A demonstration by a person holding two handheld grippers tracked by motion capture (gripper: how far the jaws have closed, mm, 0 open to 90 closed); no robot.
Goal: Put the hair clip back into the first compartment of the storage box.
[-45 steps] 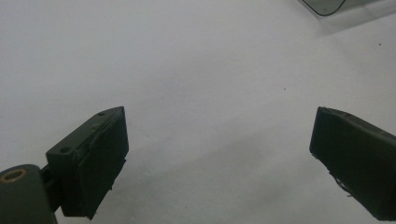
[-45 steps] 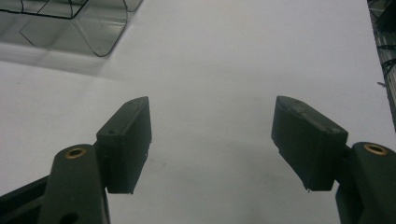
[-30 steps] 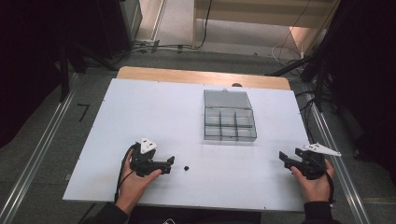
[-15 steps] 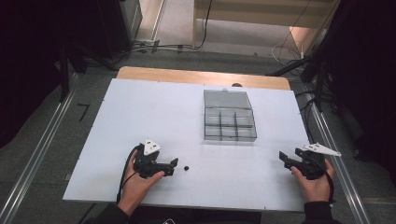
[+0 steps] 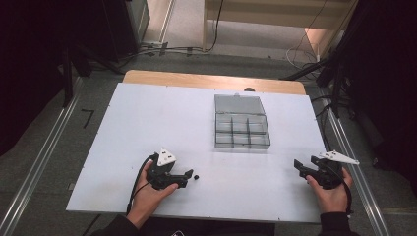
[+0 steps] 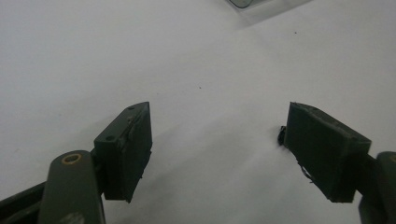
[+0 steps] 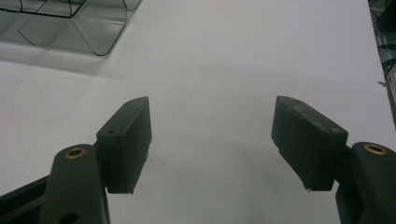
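A tiny black piece (image 5: 196, 176) lies on the white table (image 5: 147, 123) near its front edge. My left gripper (image 5: 188, 177) lies low on the table with its tips right at the piece. In the left gripper view the piece (image 6: 281, 135) peeks out at the inner edge of the right-hand jaw, mostly hidden behind it. That gripper (image 6: 219, 112) is open; its jaws have just been closing, and no pad presses on anything. My right gripper (image 5: 300, 167) rests at the front right, open, with bare table between its jaws (image 7: 212, 105).
A clear plastic box (image 5: 241, 125) with several compartments and a raised lid stands right of the table's middle. Its corner (image 7: 95, 28) is in the right gripper view. A wooden strip (image 5: 211, 81) borders the far edge. Metal rails (image 5: 44, 157) run along both sides.
The left gripper has crept a little to the right, up to the black piece. The right gripper has stayed put.
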